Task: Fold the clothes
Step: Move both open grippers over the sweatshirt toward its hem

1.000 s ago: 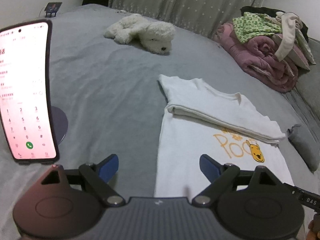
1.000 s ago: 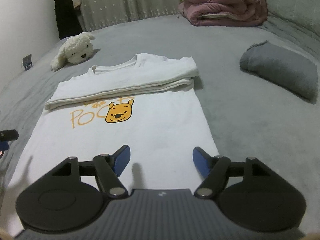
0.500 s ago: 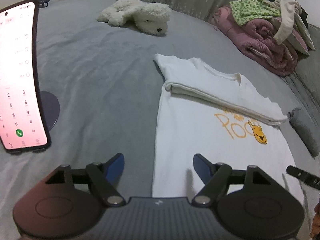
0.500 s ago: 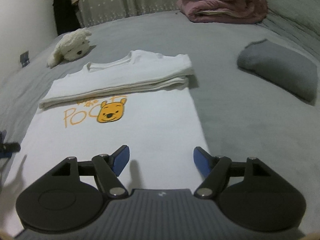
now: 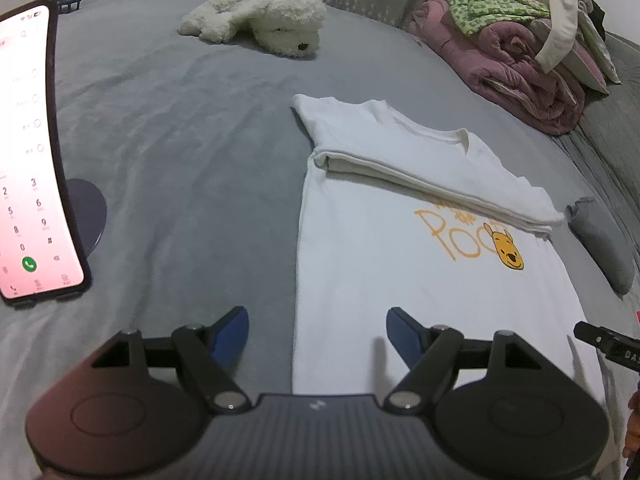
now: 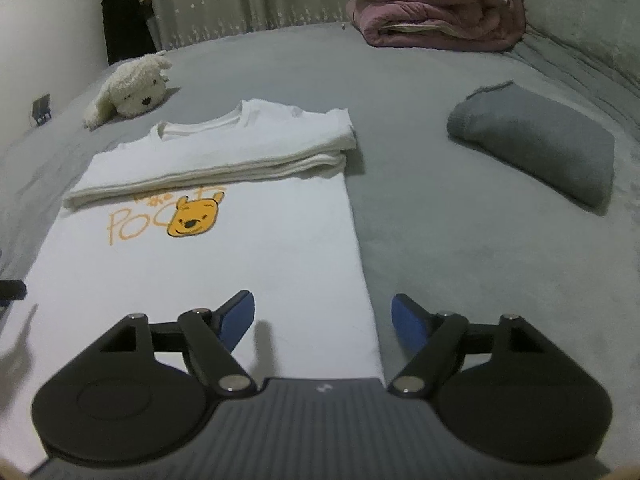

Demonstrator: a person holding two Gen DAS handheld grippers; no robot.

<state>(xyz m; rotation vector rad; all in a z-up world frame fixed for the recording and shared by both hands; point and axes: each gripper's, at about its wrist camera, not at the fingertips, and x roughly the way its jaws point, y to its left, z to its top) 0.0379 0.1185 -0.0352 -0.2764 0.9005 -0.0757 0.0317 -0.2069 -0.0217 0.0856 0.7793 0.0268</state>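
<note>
Left gripper [image 5: 317,330]: jaws spread wide, empty, held low.
Right gripper [image 6: 323,316]: jaws spread wide, empty, held low.

The phone [image 5: 30,160] runs off the left edge, and its small writing is too blurry to read. The fold of the shirt [image 6: 208,168] hides the top of the orange word. The pink blanket [image 6: 436,16] is cut off at the top.

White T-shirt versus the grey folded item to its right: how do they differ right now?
The white T-shirt is only partly folded, with its top turned down above an orange bear print; the grey folded item is a compact, plain bundle. The T-shirt lies under both open grippers; the grey item lies apart. Both rest on the grey bed.
</note>
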